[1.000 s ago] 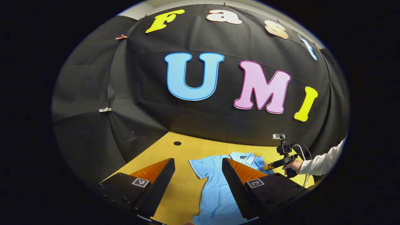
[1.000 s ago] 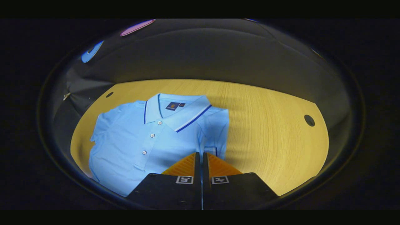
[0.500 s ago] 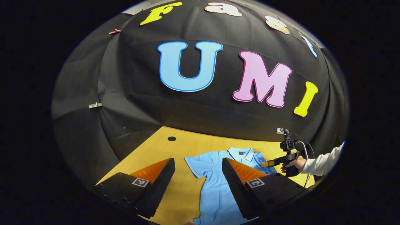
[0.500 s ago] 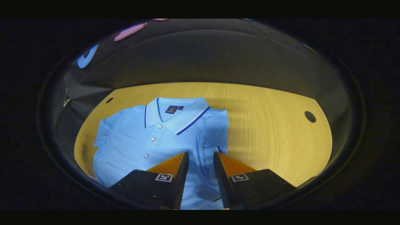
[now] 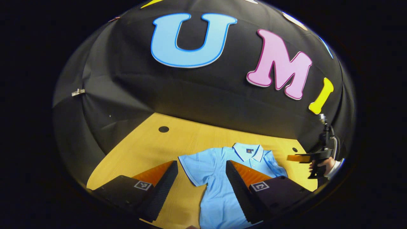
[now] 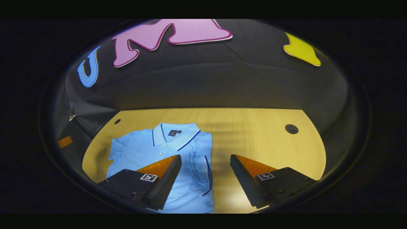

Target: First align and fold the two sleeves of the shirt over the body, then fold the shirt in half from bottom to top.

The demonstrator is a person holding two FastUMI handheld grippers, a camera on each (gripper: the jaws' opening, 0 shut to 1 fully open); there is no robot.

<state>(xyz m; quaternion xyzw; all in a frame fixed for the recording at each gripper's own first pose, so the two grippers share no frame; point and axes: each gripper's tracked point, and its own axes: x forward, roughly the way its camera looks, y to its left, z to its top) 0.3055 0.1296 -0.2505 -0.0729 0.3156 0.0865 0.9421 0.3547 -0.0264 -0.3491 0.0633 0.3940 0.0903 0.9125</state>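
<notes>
The light blue polo shirt (image 6: 152,152) lies flat on the wooden worktop (image 6: 254,133), collar toward the far edge, buttons up. One sleeve (image 6: 205,168) is folded over the body, its dark trim showing; the other sleeve (image 5: 194,163) is spread out toward the worktop's left edge. My right claw (image 6: 205,178) gapes wide above the folded sleeve, gripping nothing. My left claw (image 5: 200,187) is wide too, hovering over the spread sleeve.

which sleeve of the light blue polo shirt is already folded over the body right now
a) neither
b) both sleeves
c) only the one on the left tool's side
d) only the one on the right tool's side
d: in the right gripper view the light blue polo shirt has its sleeve folded in, while the other sleeve lies spread on the wooden table.
</notes>
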